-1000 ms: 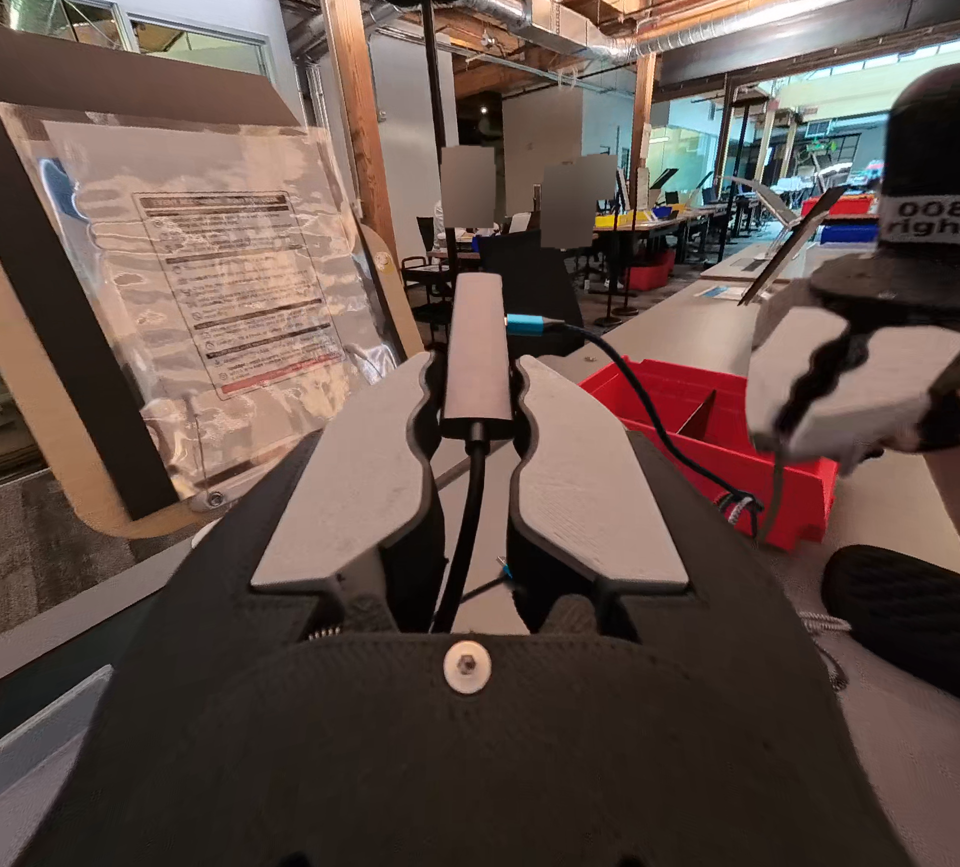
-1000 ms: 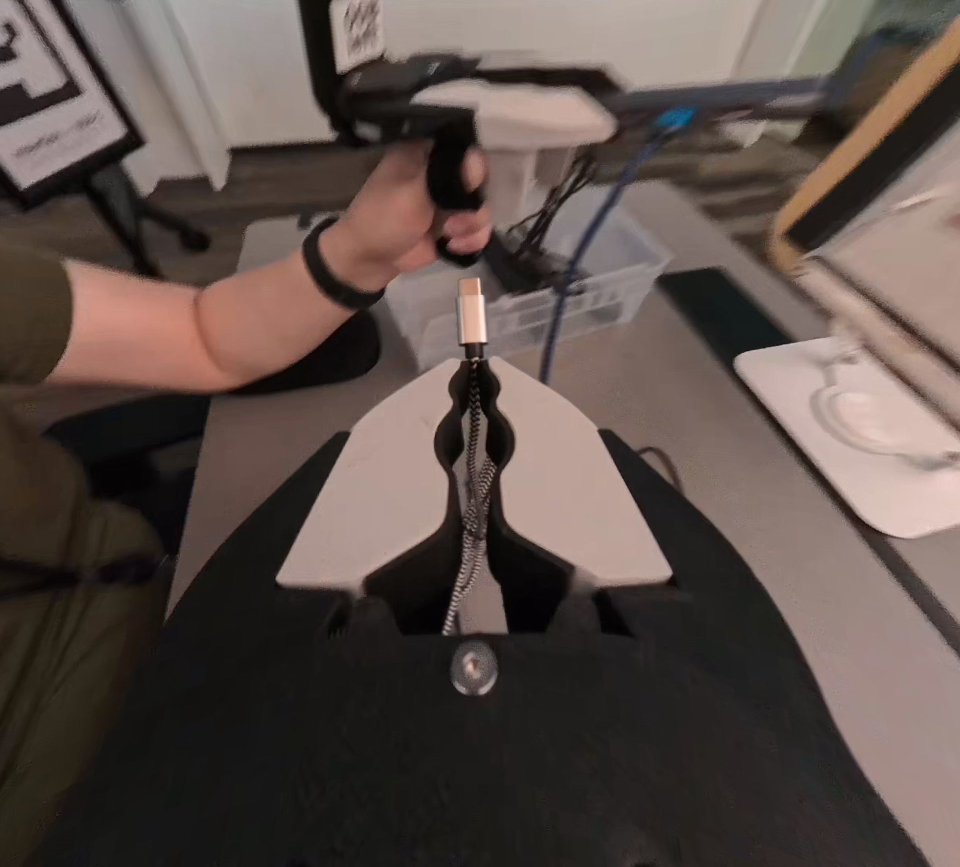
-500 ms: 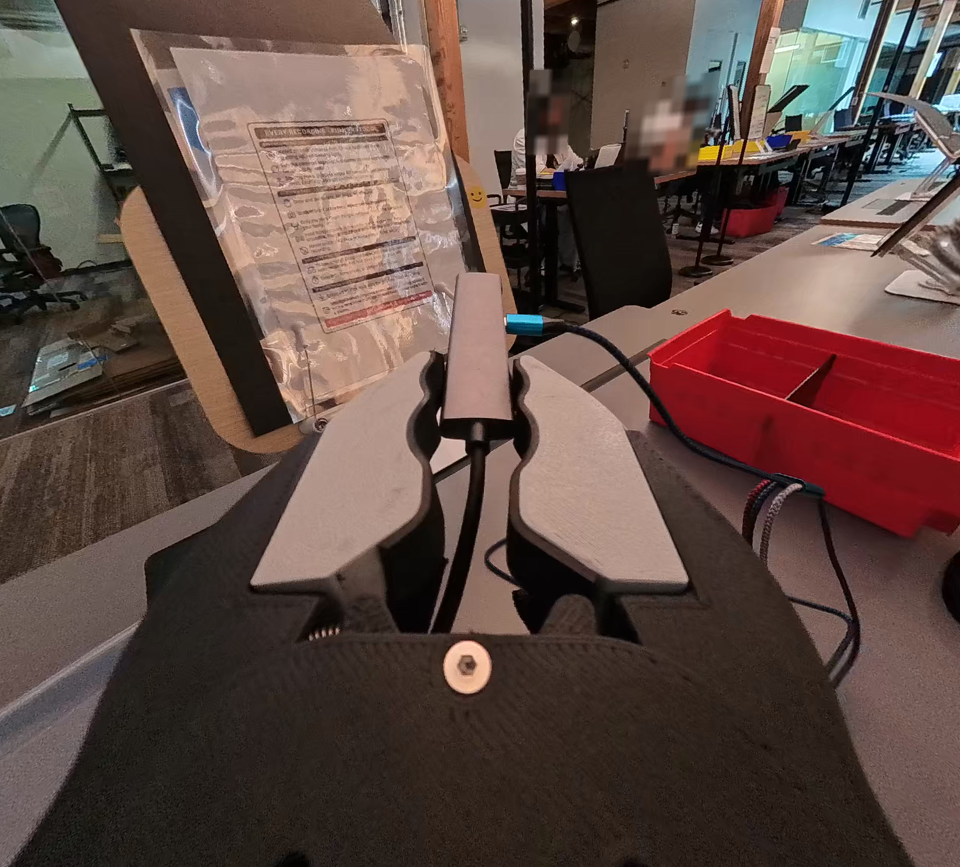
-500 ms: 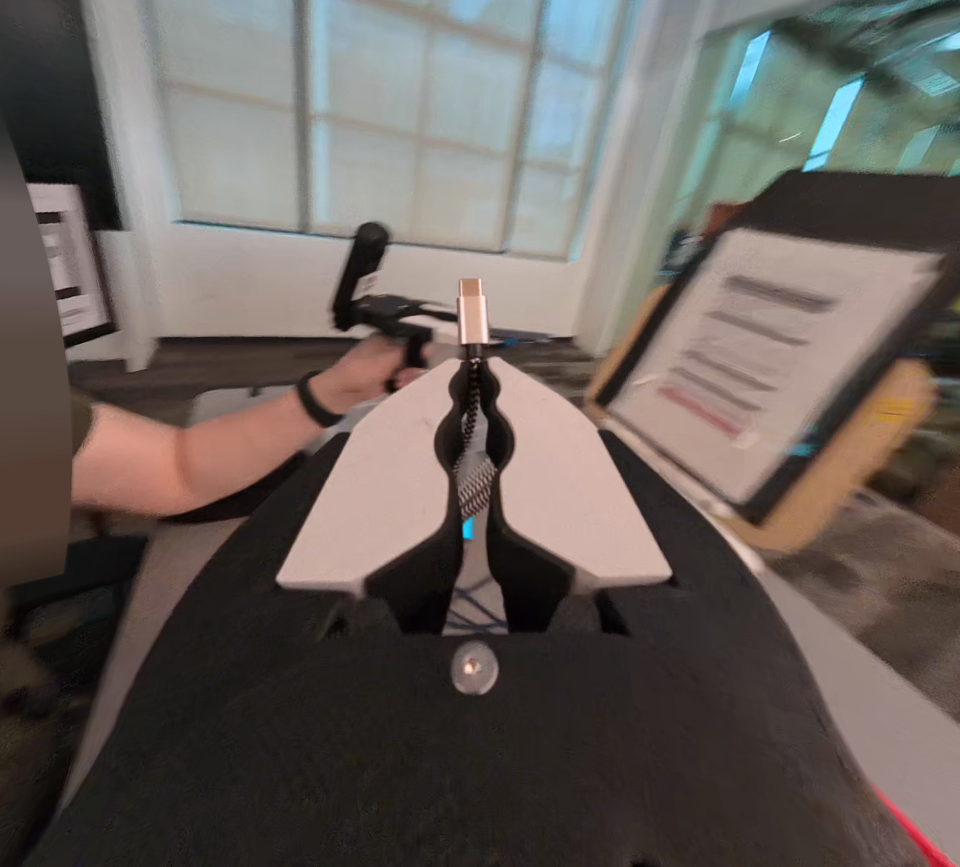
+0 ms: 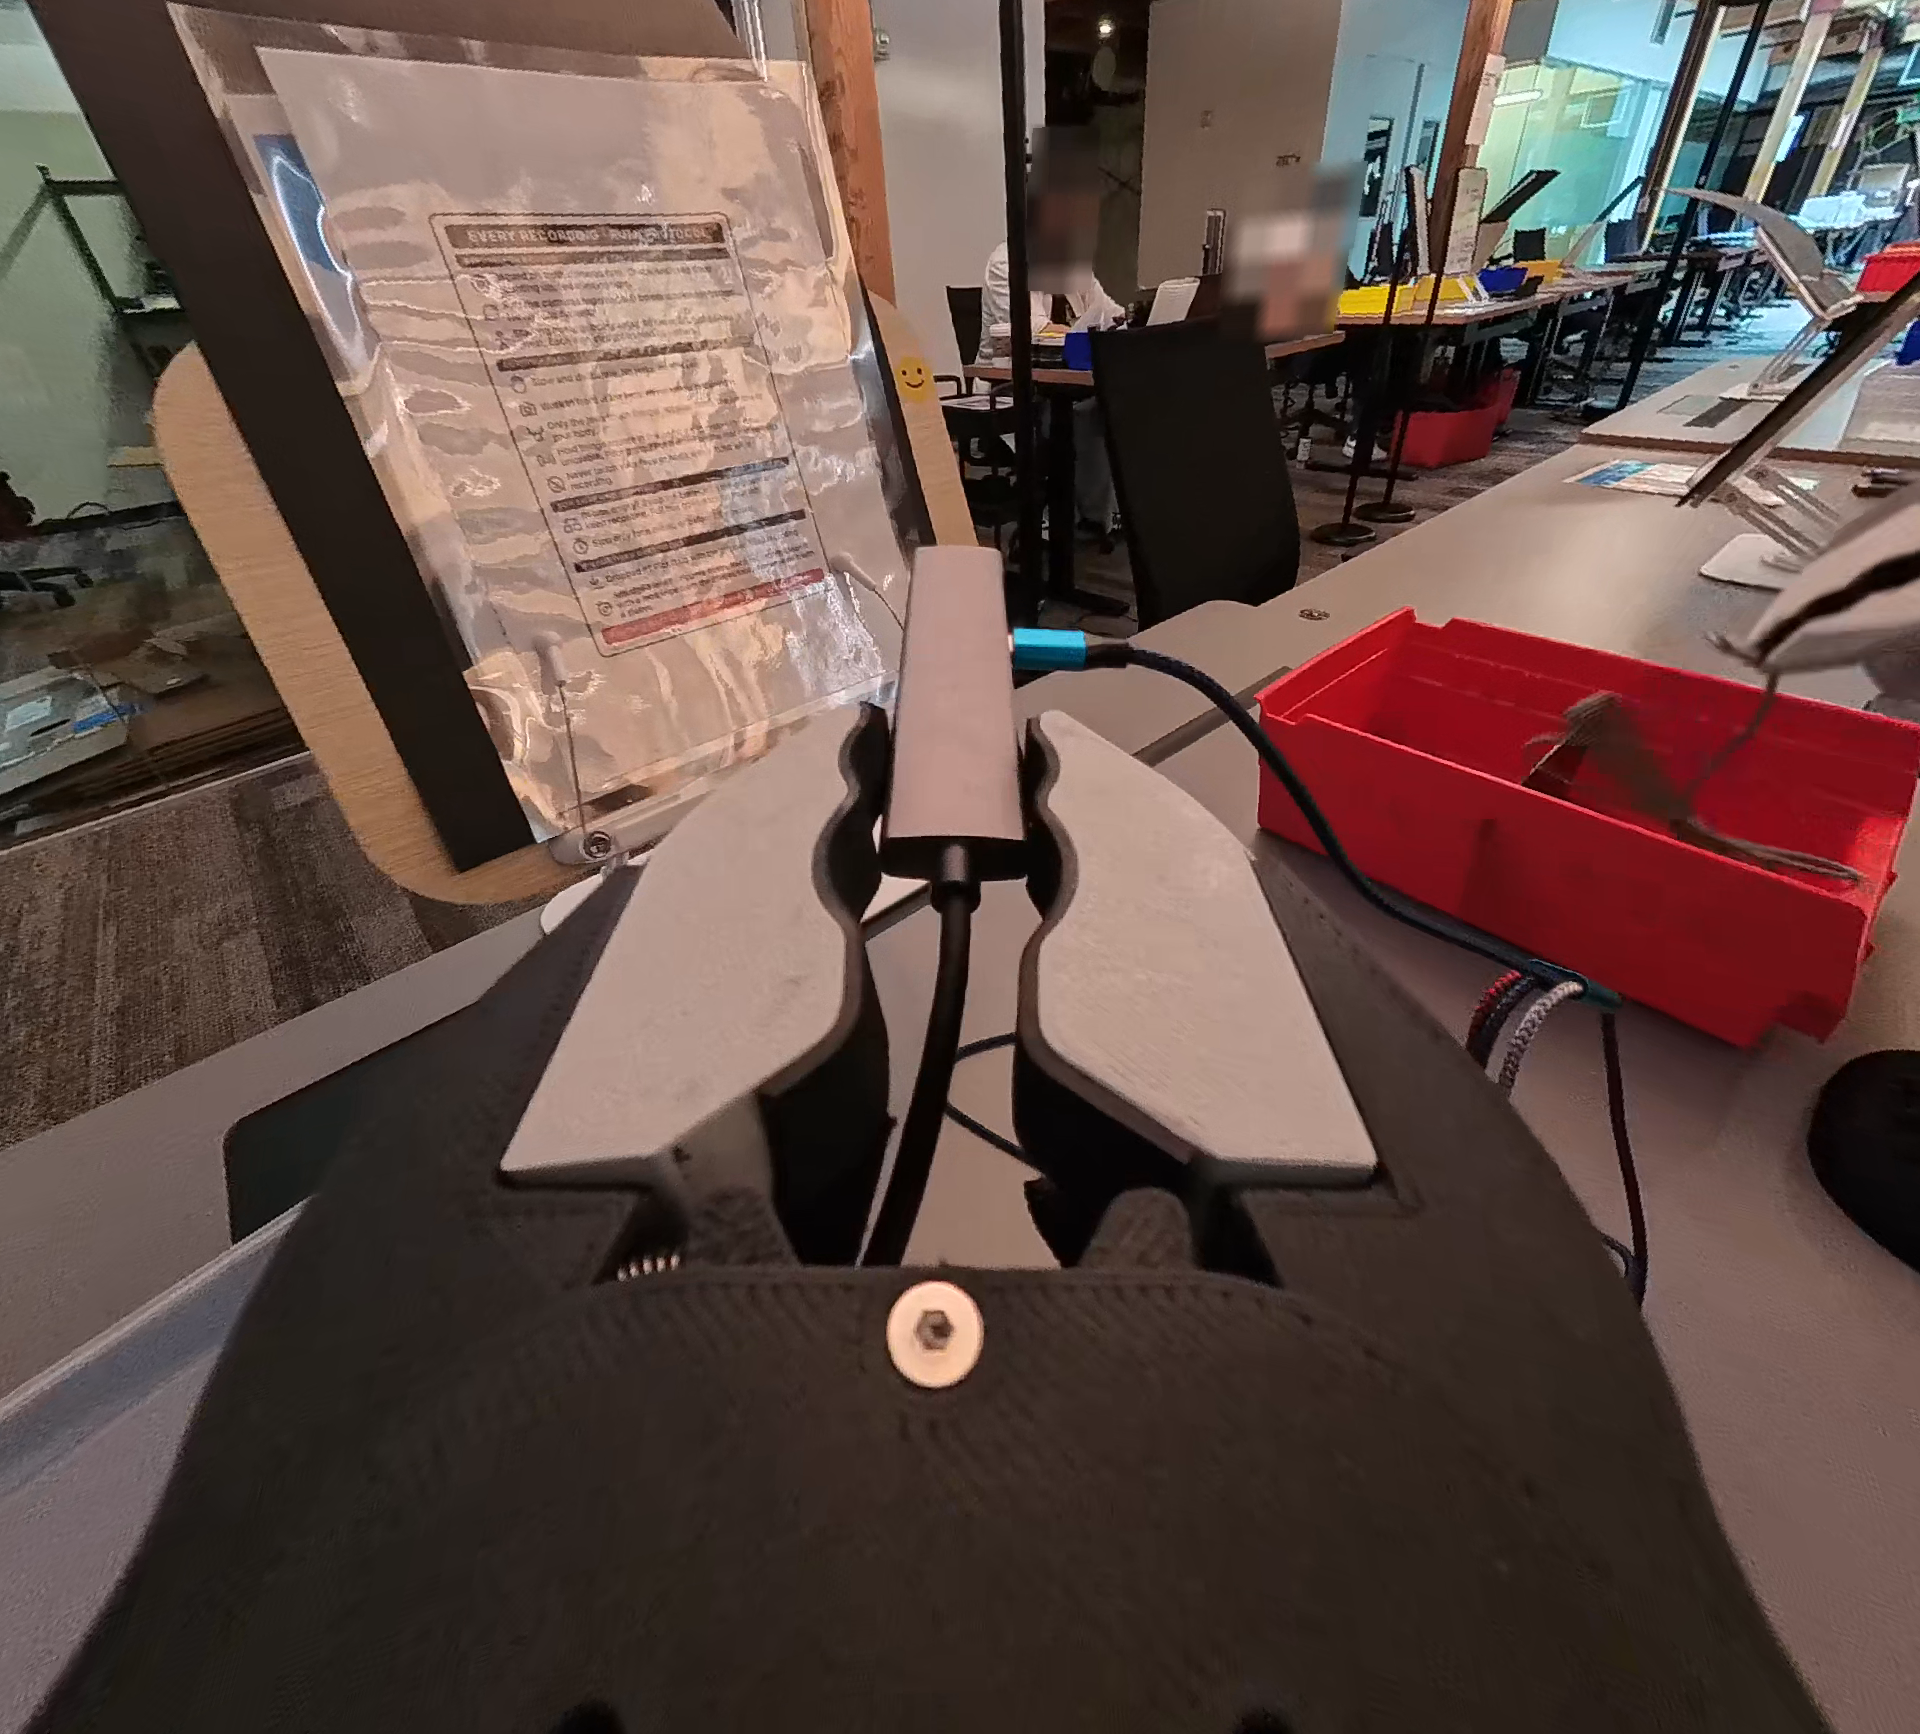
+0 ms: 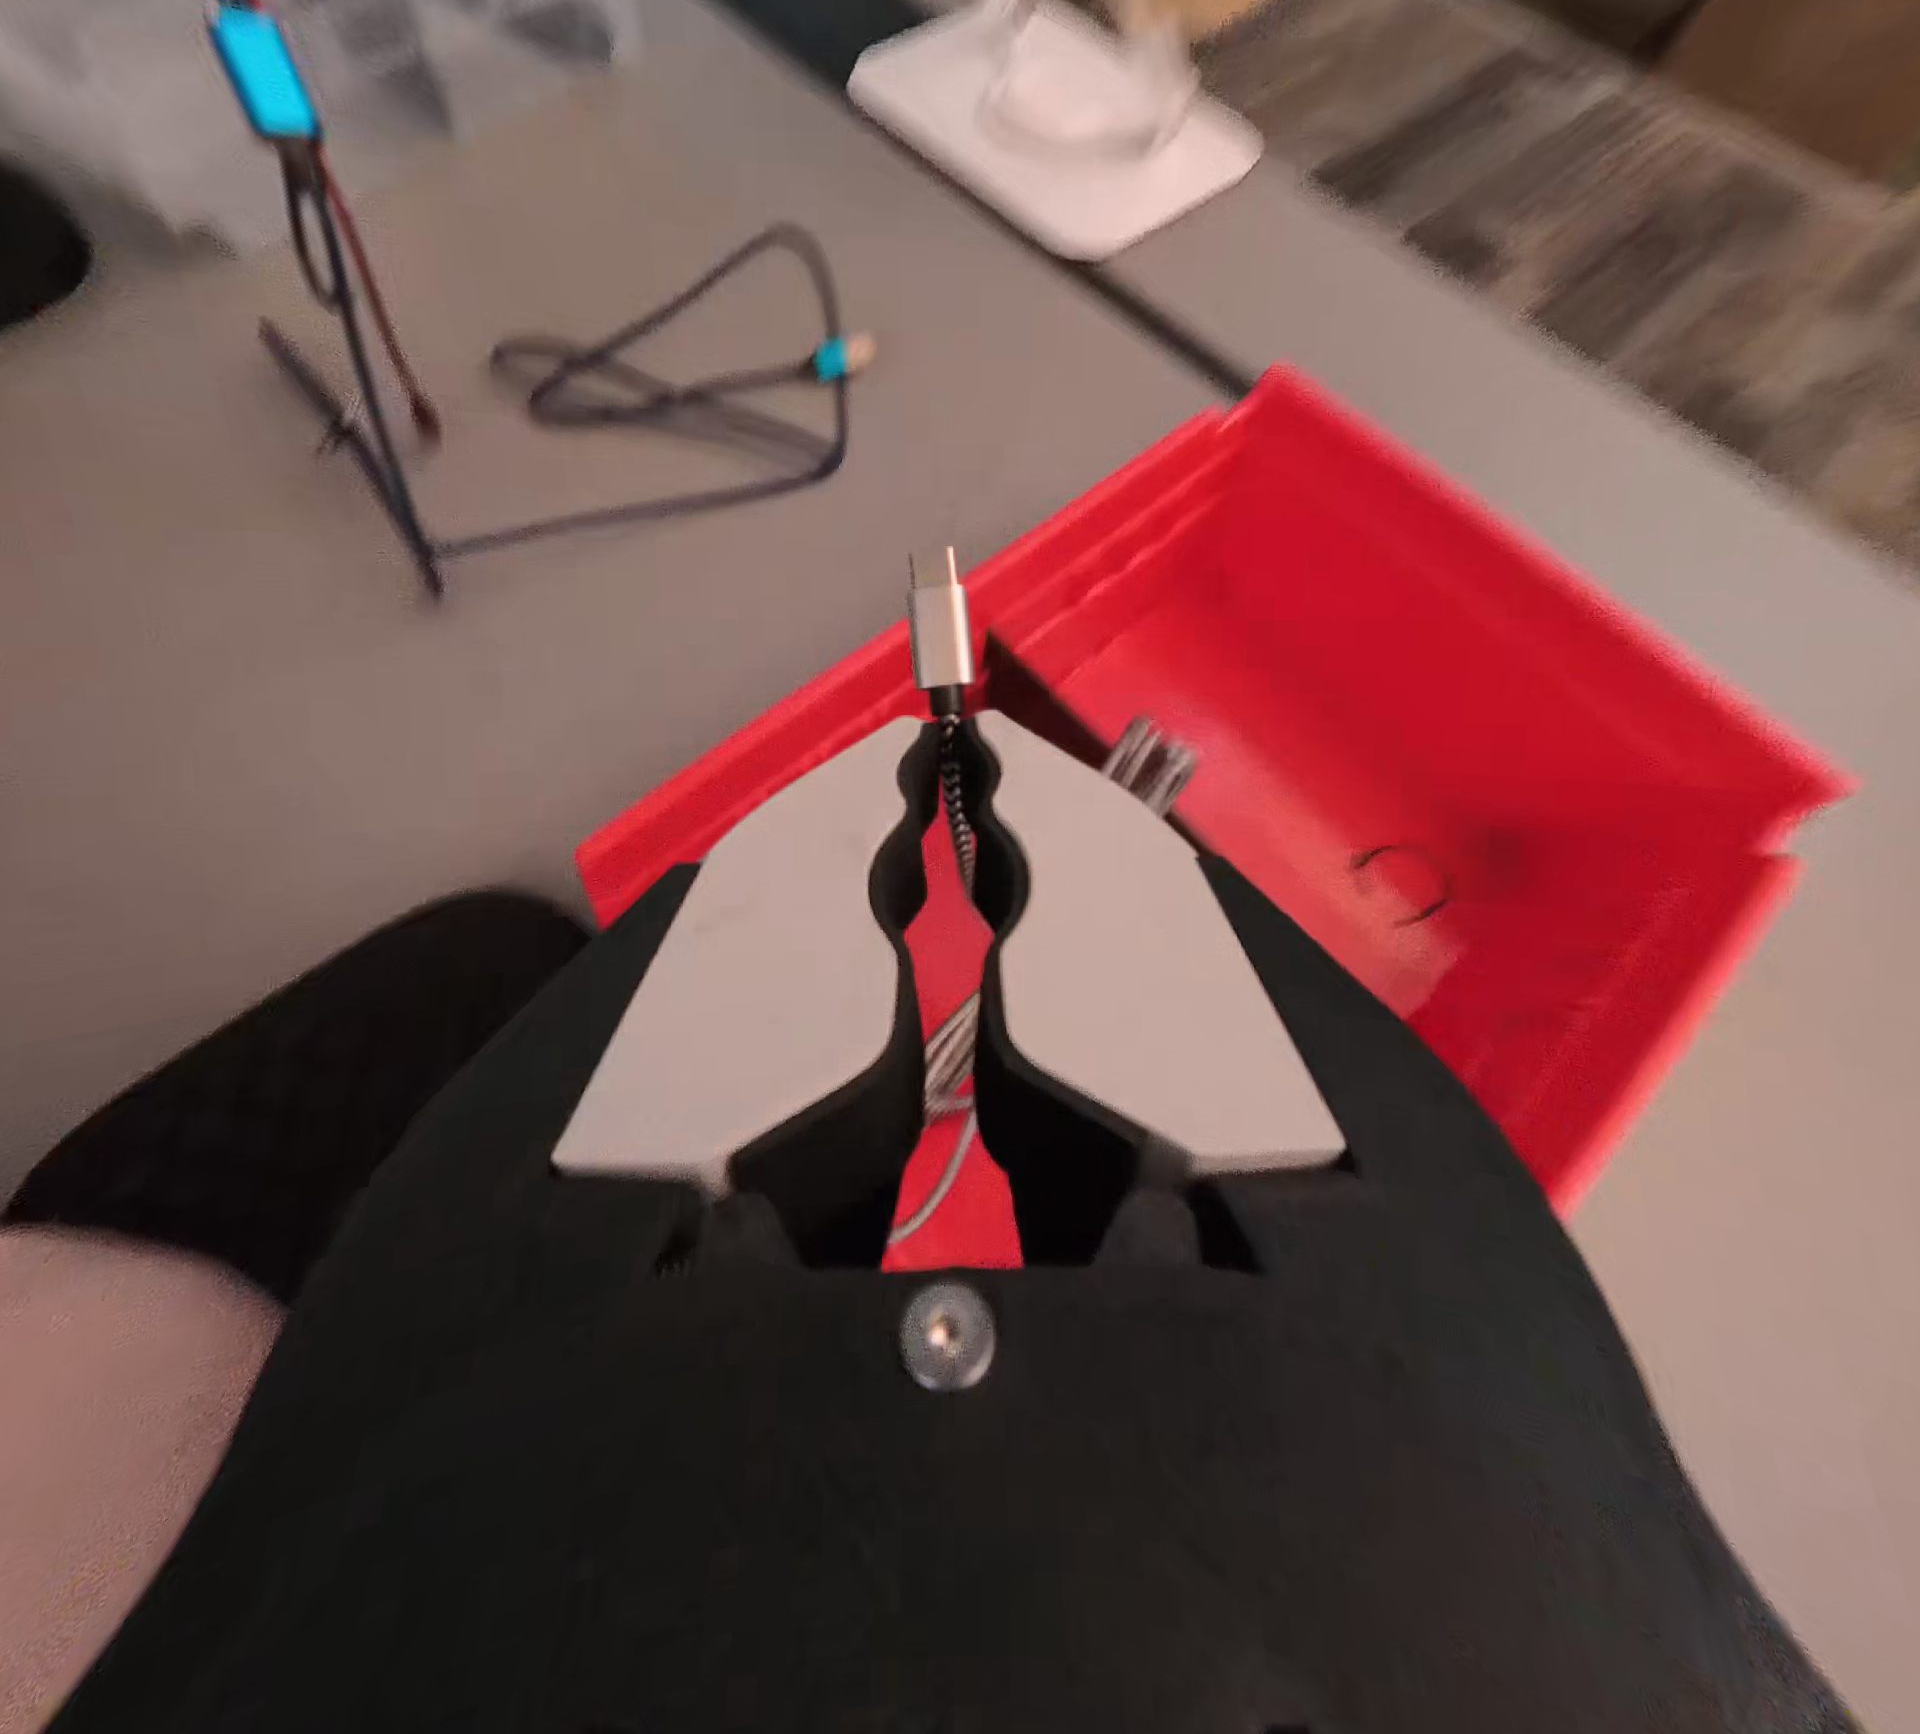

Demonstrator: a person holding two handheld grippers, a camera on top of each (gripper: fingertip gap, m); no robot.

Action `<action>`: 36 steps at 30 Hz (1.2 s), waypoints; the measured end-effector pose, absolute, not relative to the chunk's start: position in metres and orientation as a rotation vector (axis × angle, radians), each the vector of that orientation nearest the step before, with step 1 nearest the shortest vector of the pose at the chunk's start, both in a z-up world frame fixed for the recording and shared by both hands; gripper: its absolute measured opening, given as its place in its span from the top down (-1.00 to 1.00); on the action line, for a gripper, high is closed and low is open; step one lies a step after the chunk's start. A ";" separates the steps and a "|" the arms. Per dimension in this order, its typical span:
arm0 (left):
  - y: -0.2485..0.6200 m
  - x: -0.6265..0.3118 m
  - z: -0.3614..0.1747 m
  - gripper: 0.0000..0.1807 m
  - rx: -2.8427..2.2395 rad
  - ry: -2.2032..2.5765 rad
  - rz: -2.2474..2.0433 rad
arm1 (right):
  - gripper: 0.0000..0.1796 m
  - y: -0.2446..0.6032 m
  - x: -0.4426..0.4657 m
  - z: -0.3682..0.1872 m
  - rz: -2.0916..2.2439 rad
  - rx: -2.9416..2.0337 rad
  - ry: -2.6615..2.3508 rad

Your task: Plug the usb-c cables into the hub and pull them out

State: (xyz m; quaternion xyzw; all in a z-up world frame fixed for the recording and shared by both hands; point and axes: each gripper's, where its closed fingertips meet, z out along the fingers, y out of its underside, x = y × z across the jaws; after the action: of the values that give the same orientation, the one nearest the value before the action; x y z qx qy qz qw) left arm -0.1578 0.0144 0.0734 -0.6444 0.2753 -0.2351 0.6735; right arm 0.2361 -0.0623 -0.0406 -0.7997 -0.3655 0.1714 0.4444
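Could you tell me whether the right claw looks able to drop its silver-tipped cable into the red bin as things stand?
Probably yes: the right claw hangs over the open red bin, nothing between.

The right wrist view is smeared by motion: the cables (image 6: pixel 665 396) on the table (image 6: pixel 208 645) and the white stand (image 6: pixel 1060 126) lack sharp edges. In the left wrist view, the right gripper (image 5: pixel 1839 604) is cut off by the picture's edge. The hub (image 5: pixel 954 708) hides its own far end, and its ports cannot be made out.
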 end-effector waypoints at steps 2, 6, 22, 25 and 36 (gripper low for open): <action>0.014 -0.156 0.072 0.73 -1.453 0.627 -0.531 | 0.95 -0.064 0.234 -0.067 0.489 -2.085 -0.946; 0.013 -0.152 0.072 0.73 -1.452 0.635 -0.546 | 0.95 -0.071 0.224 -0.102 0.613 -2.251 -1.019; 0.008 -0.148 0.075 0.73 -1.438 0.643 -0.561 | 0.85 -0.068 0.267 -0.102 0.363 -2.423 -0.743; 0.008 -0.147 0.074 0.73 -1.439 0.645 -0.563 | 0.67 -0.059 0.294 -0.108 0.138 -2.492 -0.630; 0.007 -0.146 0.074 0.73 -1.439 0.647 -0.574 | 0.64 -0.084 0.335 -0.133 0.003 -2.816 -0.241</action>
State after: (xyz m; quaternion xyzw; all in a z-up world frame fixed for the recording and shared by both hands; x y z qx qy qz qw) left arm -0.1458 0.0071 0.0744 -0.6381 0.2870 -0.2545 0.6676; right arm 0.3348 -0.0838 -0.1327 -0.9840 -0.0842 0.0009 0.1572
